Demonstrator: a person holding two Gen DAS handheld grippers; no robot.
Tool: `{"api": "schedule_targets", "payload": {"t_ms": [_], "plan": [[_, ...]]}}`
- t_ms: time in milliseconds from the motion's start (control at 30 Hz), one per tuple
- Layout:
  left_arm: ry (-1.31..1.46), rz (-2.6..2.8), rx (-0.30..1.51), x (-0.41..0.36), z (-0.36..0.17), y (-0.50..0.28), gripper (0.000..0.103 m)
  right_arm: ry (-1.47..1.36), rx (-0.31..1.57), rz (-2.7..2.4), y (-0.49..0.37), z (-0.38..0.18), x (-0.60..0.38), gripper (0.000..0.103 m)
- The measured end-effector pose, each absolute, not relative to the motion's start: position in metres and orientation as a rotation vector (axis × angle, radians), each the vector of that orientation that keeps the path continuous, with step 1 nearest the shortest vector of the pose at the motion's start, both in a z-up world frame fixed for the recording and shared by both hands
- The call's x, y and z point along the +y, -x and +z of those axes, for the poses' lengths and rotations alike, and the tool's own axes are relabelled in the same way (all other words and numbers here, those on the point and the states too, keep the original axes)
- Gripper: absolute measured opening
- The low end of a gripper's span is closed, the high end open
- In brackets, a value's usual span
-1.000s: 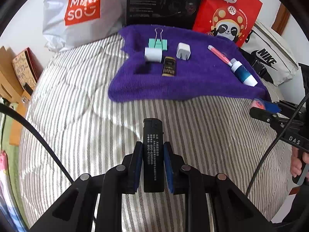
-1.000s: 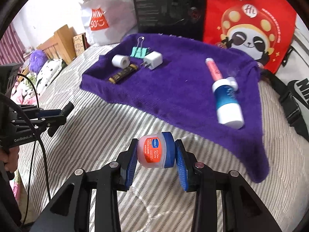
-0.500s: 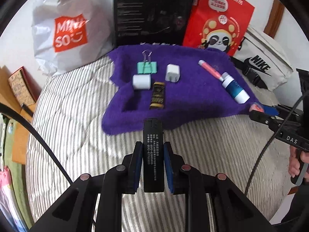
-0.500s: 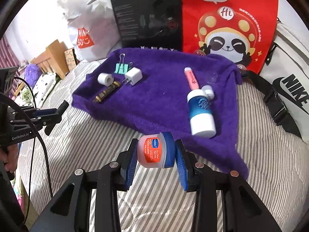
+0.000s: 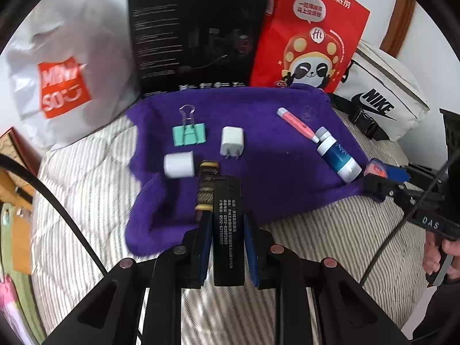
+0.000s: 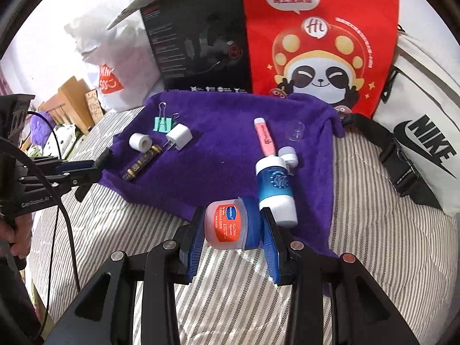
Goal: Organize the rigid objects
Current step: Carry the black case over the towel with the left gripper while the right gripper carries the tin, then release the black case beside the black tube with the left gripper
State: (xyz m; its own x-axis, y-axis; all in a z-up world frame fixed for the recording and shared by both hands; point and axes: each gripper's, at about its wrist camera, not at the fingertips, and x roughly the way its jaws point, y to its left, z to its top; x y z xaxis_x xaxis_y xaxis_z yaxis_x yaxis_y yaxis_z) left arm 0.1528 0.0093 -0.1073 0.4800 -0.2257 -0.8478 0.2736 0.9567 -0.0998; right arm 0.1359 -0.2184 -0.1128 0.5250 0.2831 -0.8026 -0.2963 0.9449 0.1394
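My left gripper [image 5: 228, 227] is shut on a black lighter [image 5: 228, 224], held over the near edge of the purple towel [image 5: 258, 143], just right of a dark gold-banded stick [image 5: 205, 185]. My right gripper [image 6: 231, 227] is shut on a small blue-lidded balm jar [image 6: 230, 222], at the towel's near edge [image 6: 224, 132] beside a blue and white bottle [image 6: 276, 187]. On the towel lie a green binder clip [image 5: 189, 135], a white charger plug [image 5: 232, 139], a white roll [image 5: 178, 164] and a pink tube [image 5: 296, 122].
A white Miniso bag [image 5: 63, 80], a black box [image 5: 198, 31], a red panda bag [image 5: 310, 37] and a white Nike bag [image 5: 382, 97] stand behind the towel. Striped bedding [image 5: 86, 189] surrounds it. A wooden headboard [image 6: 69, 100] is at far left.
Both grippers have moved forward toward the purple towel with their objects still held. The towel and its items look nearer and larger in both views.
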Motion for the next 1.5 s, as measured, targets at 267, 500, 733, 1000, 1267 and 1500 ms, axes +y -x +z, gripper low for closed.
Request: {"api": "schedule_targets", "payload": {"t_ms": [267, 500, 733, 1000, 1267, 1500], "plan": [[-0.095, -0.375, 1.046, -0.019, -0.117, -0.189, 0.021, -0.017, 0.964, 0.303, -0.139, -0.116, -0.234, 0.037], [-0.143, -0.417, 1.081, -0.040, -0.133, -0.214, 0.021, -0.049, 0.979, 0.280, -0.145, -0.123, -0.245, 0.037], [-0.190, -0.429, 1.117, -0.048, -0.152, -0.225, 0.021, -0.050, 0.982, 0.281, -0.151, -0.125, -0.245, 0.037], [-0.220, -0.428, 1.131, -0.040, -0.162, -0.225, 0.021, -0.055, 0.994, 0.294, -0.156, -0.130, -0.241, 0.037], [-0.237, -0.429, 1.116, -0.042, -0.163, -0.223, 0.021, -0.046, 0.993, 0.311, -0.159, -0.131, -0.233, 0.037], [-0.216, -0.448, 1.122, -0.041, -0.162, -0.219, 0.033, -0.032, 0.992, 0.319, -0.159, -0.129, -0.229, 0.037]]}}
